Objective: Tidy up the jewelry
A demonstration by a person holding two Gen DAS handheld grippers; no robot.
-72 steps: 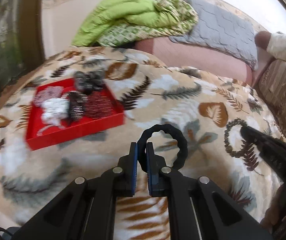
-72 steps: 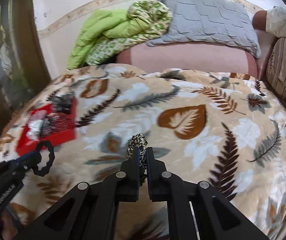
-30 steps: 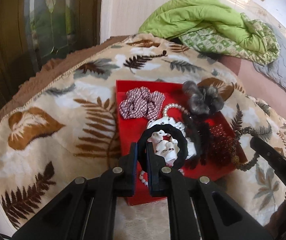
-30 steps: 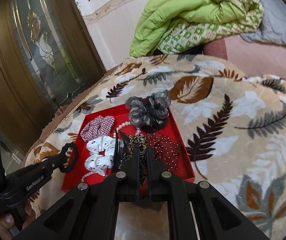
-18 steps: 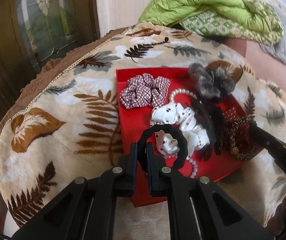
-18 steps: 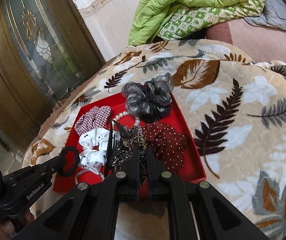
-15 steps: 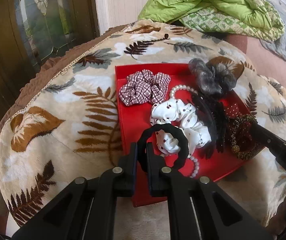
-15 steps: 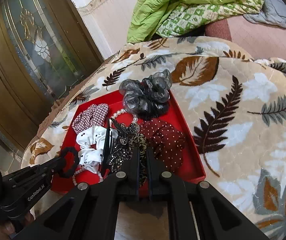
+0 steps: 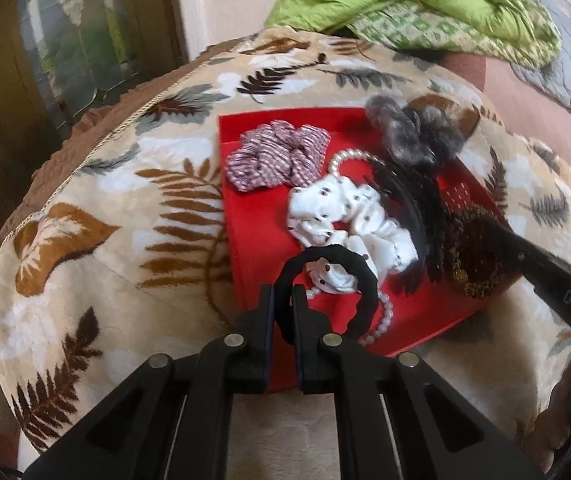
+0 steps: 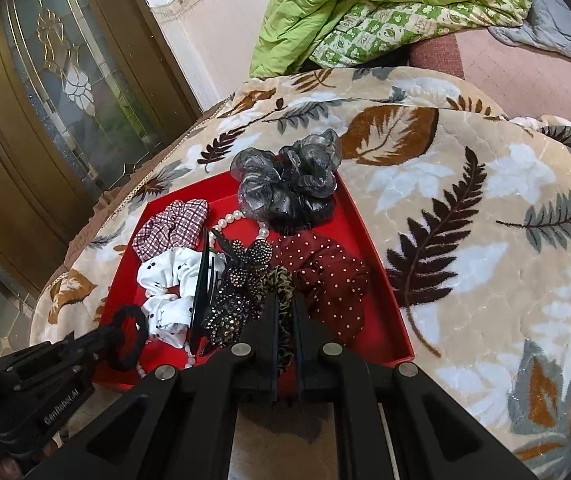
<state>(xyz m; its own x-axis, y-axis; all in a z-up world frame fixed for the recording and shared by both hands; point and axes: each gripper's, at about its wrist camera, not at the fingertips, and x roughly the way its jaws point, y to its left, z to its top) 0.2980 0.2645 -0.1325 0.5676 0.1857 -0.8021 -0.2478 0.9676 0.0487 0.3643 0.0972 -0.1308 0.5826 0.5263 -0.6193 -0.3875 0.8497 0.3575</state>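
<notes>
A red tray (image 9: pixel 253 248) (image 10: pixel 389 320) lies on a leaf-patterned blanket and holds several hair accessories: a plaid scrunchie (image 9: pixel 277 156), a white dotted scrunchie (image 9: pixel 337 212), a grey organza scrunchie (image 10: pixel 285 176), a dark red dotted scrunchie (image 10: pixel 325 268), a pearl string (image 9: pixel 381 320) and a black comb (image 10: pixel 201 284). My left gripper (image 9: pixel 283 300) is shut on a black ring hair tie (image 9: pixel 361 276), held over the tray's near edge. My right gripper (image 10: pixel 284 308) is shut on a leopard-print scrunchie (image 10: pixel 281 280), over the tray's near right part.
The blanket (image 10: pixel 485 220) covers a bed. A green quilt (image 10: pixel 365 4) and a grey pillow (image 10: pixel 545 28) lie at the back. A wooden door with patterned glass (image 10: pixel 65 80) stands at the left, beyond the bed's edge.
Both grippers have swung from the open blanket to over the red tray and moved slightly closer to it, each still holding its hair tie.
</notes>
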